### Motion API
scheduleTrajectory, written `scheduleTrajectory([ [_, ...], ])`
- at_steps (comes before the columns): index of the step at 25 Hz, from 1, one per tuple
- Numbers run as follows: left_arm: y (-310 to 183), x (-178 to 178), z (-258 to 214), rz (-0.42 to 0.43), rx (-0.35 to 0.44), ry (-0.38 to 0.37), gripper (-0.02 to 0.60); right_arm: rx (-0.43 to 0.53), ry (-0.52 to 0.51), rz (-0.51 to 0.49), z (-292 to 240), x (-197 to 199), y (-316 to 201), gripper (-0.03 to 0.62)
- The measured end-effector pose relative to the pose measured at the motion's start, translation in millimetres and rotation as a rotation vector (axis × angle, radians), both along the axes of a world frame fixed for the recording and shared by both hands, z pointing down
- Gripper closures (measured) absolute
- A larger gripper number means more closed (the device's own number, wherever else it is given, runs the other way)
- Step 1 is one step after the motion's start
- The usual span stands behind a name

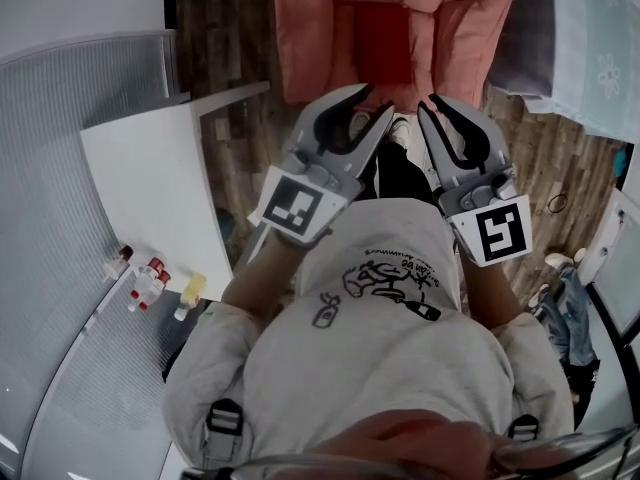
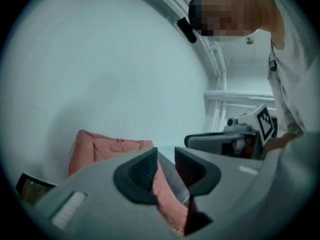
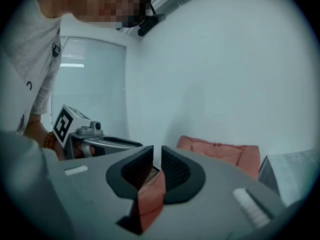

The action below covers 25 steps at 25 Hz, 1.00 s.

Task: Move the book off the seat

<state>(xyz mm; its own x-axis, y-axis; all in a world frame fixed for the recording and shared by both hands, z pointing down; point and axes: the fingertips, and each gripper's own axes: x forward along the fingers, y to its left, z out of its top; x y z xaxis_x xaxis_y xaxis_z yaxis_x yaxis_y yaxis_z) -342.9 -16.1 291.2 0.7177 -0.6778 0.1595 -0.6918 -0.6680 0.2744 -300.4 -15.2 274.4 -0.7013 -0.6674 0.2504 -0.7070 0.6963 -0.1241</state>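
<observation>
We hold the left gripper (image 1: 378,101) and right gripper (image 1: 428,104) before a dark red book (image 1: 392,43) lying on the pink padded armchair (image 1: 310,38), both jaws slightly spread, empty

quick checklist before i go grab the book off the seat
1. Book lying on the pink chair: ok, it is flat on the seat.
2. Left gripper empty: ok, jaws a little apart, nothing between them.
3. Right gripper empty: ok, only a narrow gap, nothing in it.
4. Jaws wide enough for the book: cannot tell, its thickness does not show.
5. Grippers at the book: not ok, in the head view both are short of the seat and touch nothing.
</observation>
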Motion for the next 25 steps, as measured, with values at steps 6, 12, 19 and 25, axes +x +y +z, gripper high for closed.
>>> scheduleTrajectory([
  [6, -6.7, 5.1, 50.8, 0.000, -0.045, -0.023, 0.468, -0.044, 0.008, -0.011, 45.5, 2.7, -10.7, 0.516],
  [12, -21.7, 12.2, 113.0, -0.005, -0.089, -0.048, 0.456, -0.094, 0.027, -0.011, 105.4, 13.0, -26.3, 0.499],
  [19, -46.4, 11.4, 195.3, -0.049, -0.127, -0.073, 0.443, -0.134, 0.040, -0.001, 190.0, 24.2, -45.9, 0.487],
  [25, -53.4, 12.9, 264.6, -0.069, -0.184, -0.090, 0.423, -0.189, 0.055, -0.019, 261.1, 32.3, -51.6, 0.475],
])
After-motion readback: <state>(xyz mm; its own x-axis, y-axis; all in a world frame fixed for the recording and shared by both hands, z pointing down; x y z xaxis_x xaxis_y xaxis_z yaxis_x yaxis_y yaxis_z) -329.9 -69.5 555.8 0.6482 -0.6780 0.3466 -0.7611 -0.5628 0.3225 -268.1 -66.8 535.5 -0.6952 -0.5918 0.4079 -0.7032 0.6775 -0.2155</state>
